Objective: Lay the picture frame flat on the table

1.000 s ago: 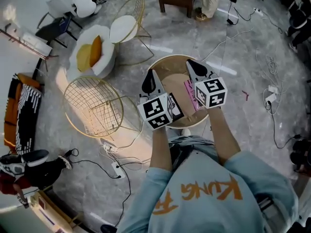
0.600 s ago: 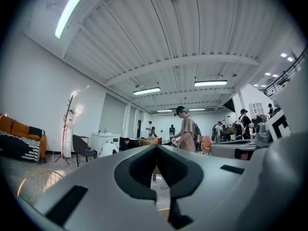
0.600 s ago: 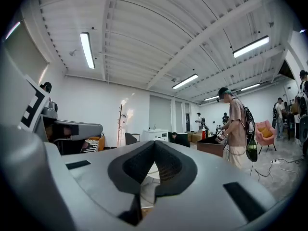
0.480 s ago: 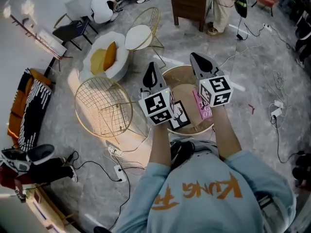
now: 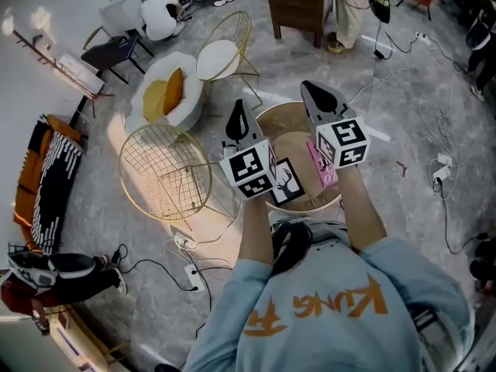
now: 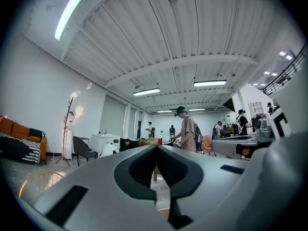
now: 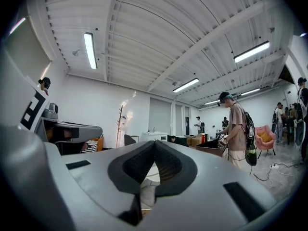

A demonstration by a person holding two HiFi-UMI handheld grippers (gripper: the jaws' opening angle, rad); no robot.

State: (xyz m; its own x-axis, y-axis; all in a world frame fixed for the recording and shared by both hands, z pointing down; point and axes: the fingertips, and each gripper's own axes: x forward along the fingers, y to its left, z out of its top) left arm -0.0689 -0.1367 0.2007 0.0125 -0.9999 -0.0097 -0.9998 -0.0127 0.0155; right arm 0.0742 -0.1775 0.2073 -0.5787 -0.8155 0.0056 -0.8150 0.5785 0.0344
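A round wooden table (image 5: pixel 267 116) stands in front of me in the head view. On its near side is the picture frame (image 5: pixel 286 183), black-edged with a dark deer shape on white; the left gripper's cube covers its left part, and whether it stands or lies I cannot tell. A pink item (image 5: pixel 324 169) is beside it, under the right cube. My left gripper (image 5: pixel 239 119) and right gripper (image 5: pixel 313 95) hover above the table, pointing away into the room. Both are shut with nothing between the jaws, as the left gripper (image 6: pixel 156 147) and right gripper (image 7: pixel 154 142) views show.
Gold wire chairs (image 5: pixel 165 169) stand left of the table, one with a white round seat (image 5: pixel 216 59), beside a white flower-shaped seat with a yellow cushion (image 5: pixel 172 91). Cables (image 5: pixel 186 248) run over the floor. A dark wooden cabinet (image 5: pixel 298 2) and a standing person (image 7: pixel 237 129) are beyond the table.
The head view has shifted, so the table sits a little further right and the frame's picture shows more. Both grippers stay shut above the table, hardly moved in the last half second.
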